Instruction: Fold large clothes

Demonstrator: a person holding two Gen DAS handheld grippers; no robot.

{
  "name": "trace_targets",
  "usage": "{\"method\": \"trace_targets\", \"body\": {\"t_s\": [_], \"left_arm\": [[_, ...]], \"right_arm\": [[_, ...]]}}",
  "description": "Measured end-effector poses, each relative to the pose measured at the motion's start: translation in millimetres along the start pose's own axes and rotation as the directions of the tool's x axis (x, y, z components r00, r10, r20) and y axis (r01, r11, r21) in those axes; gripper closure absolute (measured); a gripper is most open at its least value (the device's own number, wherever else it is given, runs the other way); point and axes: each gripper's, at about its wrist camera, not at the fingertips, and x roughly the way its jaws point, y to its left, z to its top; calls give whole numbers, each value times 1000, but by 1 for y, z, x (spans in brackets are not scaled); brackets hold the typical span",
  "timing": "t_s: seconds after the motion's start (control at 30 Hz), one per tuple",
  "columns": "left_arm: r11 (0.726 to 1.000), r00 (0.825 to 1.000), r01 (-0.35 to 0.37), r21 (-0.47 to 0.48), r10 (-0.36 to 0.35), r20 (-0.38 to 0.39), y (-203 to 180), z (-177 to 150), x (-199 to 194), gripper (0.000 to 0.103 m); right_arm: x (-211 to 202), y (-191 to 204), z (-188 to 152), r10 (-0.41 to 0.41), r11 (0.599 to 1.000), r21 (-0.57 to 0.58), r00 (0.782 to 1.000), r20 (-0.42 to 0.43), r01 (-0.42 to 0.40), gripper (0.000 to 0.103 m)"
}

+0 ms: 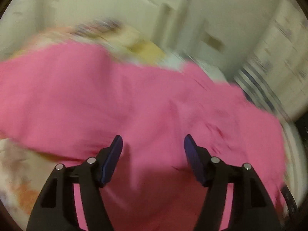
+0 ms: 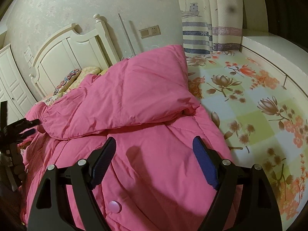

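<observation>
A pink padded jacket [image 2: 134,115] lies spread on the flowered bedsheet [image 2: 259,96], directly under and ahead of both sets of jaws. The right gripper [image 2: 154,150] hovers just above it with its jaws spread wide and nothing between them; the quilted fabric shows clear through the gap, and a pink snap button [image 2: 115,206] sits below and a little left of that gap. Beyond the jaws, one section is already turned over onto the body, its folded edge crossing just ahead of the fingertips.

The left gripper [image 1: 153,146] also stands with its jaws apart over the pink cloth, nothing pinched (its view is badly smeared, so finer detail of the fabric there cannot be read). In the right wrist view it shows at the far left edge, beside the jacket's left margin.

I judge the jacket light but bulky: soft, puffy, with a smooth shell that will likely slide and spring back when let go. A hem, a stitched seam or the edge of the folded flap looks the surest place to pinch, taking a thick bite.

Its long axis seems to run away from the right jaws towards the white headboard [image 2: 63,57], leaning slightly left; which end is the collar I cannot tell.
</observation>
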Motion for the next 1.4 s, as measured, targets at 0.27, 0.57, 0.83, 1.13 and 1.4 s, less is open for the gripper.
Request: {"method": "trace_targets", "body": {"t_s": [0.27,0.57,0.83,1.13,1.4], "left_arm": [[894,988,-102,436,41,147,-96,-22,-28,18],[891,993,-93,444,50,108,-80,-45,13,17],[910,974,-102,401,10,225,-80,-52,-9,17],[900,986,-49,433,-27,167,-86,-49,-1,8],[960,971,63,274,-122,203,-61,-28,-19,8]], "right_arm": [[-1,-1,-2,-11,1000,-7,1000,4,11,24],[-11,21,30,-78,985,-153,997,-19,74,42],[69,51,58,-236,899,-412,958,-163,152,50],[91,41,85,-183,945,-308,959,-217,111,47],[63,12,138,-62,994,-88,997,-49,58,48]]}}
